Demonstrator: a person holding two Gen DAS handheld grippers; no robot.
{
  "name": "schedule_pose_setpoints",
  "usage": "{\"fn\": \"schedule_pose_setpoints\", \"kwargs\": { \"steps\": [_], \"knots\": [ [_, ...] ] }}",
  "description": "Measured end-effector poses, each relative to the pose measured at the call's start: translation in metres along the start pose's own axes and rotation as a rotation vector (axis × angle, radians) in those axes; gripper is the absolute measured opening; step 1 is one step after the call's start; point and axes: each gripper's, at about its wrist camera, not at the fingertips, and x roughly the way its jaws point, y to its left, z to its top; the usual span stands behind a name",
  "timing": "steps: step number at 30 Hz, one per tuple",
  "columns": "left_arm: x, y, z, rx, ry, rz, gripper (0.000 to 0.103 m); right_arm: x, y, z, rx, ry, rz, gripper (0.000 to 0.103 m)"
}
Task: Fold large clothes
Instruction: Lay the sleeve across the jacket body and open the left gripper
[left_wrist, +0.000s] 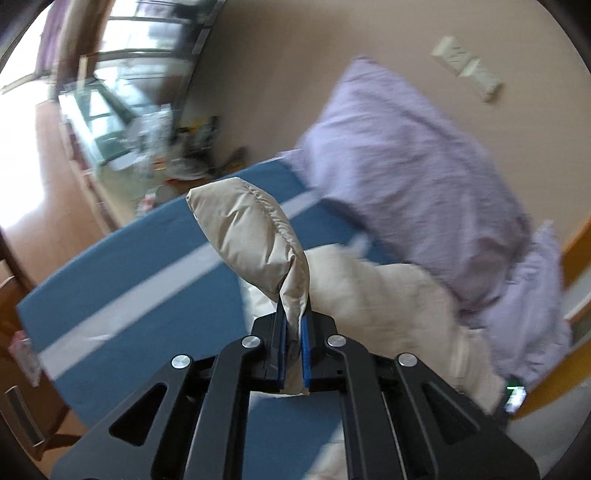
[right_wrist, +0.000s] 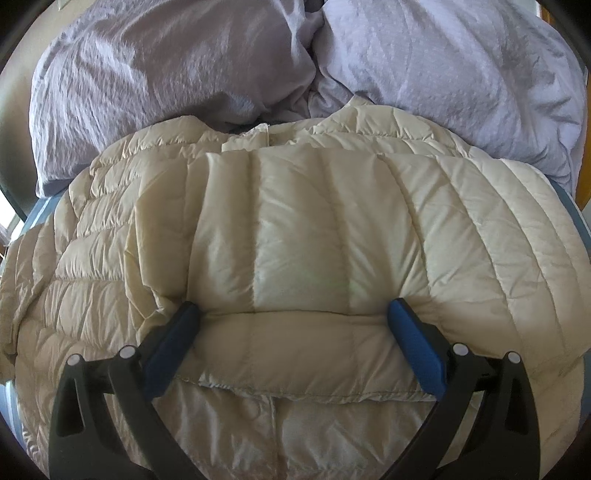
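A cream quilted down jacket (right_wrist: 314, 229) lies spread on the bed, with a sleeve folded across its body. My right gripper (right_wrist: 293, 310) stands wide open over it, its blue fingers (right_wrist: 417, 347) resting on either side of the folded sleeve's cuff end. In the left wrist view my left gripper (left_wrist: 293, 317) is shut on a puffy edge of the jacket (left_wrist: 251, 229) and holds it lifted above the bed. The rest of the jacket (left_wrist: 388, 295) trails down to the right, blurred.
The bed has a blue sheet (left_wrist: 147, 266) with a pale stripe. Lilac pillows (right_wrist: 166, 66) and bedding (right_wrist: 443, 66) are heaped just beyond the jacket, against a beige wall. A cluttered glass desk (left_wrist: 110, 110) stands past the bed. A lit watch face (left_wrist: 515, 398) shows at lower right.
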Motion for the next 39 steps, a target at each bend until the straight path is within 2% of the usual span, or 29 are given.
{"fn": "schedule_pose_setpoints", "kwargs": {
  "steps": [7,10,15,19,24,28,36,37,39],
  "knots": [
    [-0.002,-0.085,-0.011,0.117,0.014,-0.179,0.005,-0.021,-0.012,-0.004,-0.005,0.051,0.08,0.101],
    [0.005,-0.123,-0.023,0.186,0.046,-0.236,0.005,-0.036,-0.027,-0.007,-0.003,0.07,0.07,0.101],
    [0.021,-0.179,-0.048,0.271,0.114,-0.316,0.005,-0.069,-0.062,-0.013,0.033,0.014,0.083,0.101],
    [0.036,-0.218,-0.075,0.338,0.175,-0.372,0.005,-0.081,-0.089,-0.019,0.058,-0.019,0.045,0.101],
    [0.065,-0.266,-0.113,0.394,0.271,-0.413,0.005,-0.084,-0.118,-0.031,0.083,-0.041,-0.018,0.101],
    [0.088,-0.297,-0.139,0.432,0.334,-0.41,0.005,-0.083,-0.135,-0.04,0.096,-0.037,-0.039,0.101],
    [0.118,-0.322,-0.18,0.491,0.445,-0.383,0.006,-0.081,-0.152,-0.052,0.099,-0.045,-0.074,0.101],
    [0.117,-0.323,-0.182,0.5,0.444,-0.381,0.007,-0.081,-0.153,-0.053,0.1,-0.046,-0.074,0.101],
    [0.113,-0.324,-0.183,0.523,0.442,-0.384,0.022,-0.082,-0.153,-0.054,0.098,-0.05,-0.077,0.101]
  ]
}}
